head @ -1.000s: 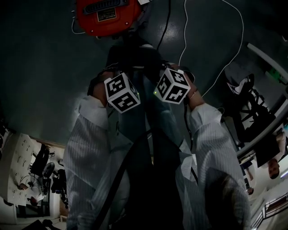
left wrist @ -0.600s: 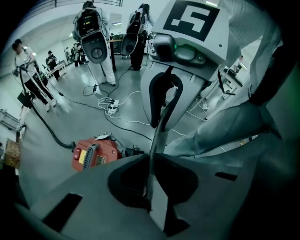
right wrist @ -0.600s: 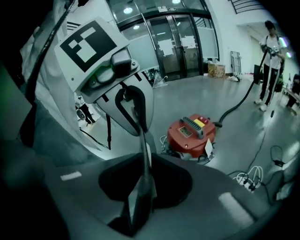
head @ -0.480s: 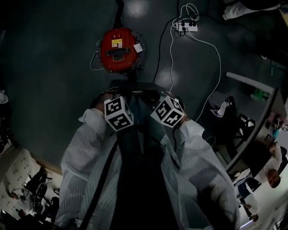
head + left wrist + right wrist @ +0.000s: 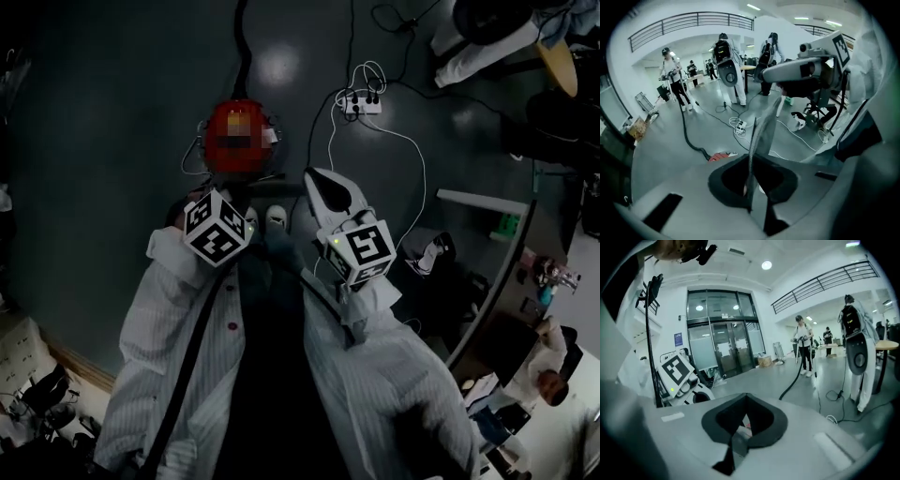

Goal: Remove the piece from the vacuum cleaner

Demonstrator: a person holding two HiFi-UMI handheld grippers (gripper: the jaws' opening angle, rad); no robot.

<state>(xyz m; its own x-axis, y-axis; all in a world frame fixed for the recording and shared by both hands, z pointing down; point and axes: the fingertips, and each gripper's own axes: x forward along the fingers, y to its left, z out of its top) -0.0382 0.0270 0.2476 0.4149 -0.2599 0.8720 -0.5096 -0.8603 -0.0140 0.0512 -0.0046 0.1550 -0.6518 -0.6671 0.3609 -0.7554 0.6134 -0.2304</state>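
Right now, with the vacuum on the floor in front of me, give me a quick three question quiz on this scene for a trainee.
1. True or false: the red vacuum cleaner stands on the floor, and neither gripper touches it.
2. In the head view, what lies on the floor just right of the vacuum cleaner? A) a white power strip; B) a bucket; C) a ladder.
3. Fill in: the right gripper has its jaws ____, with nothing between them.
Key: 1 true; 2 A; 3 shut.
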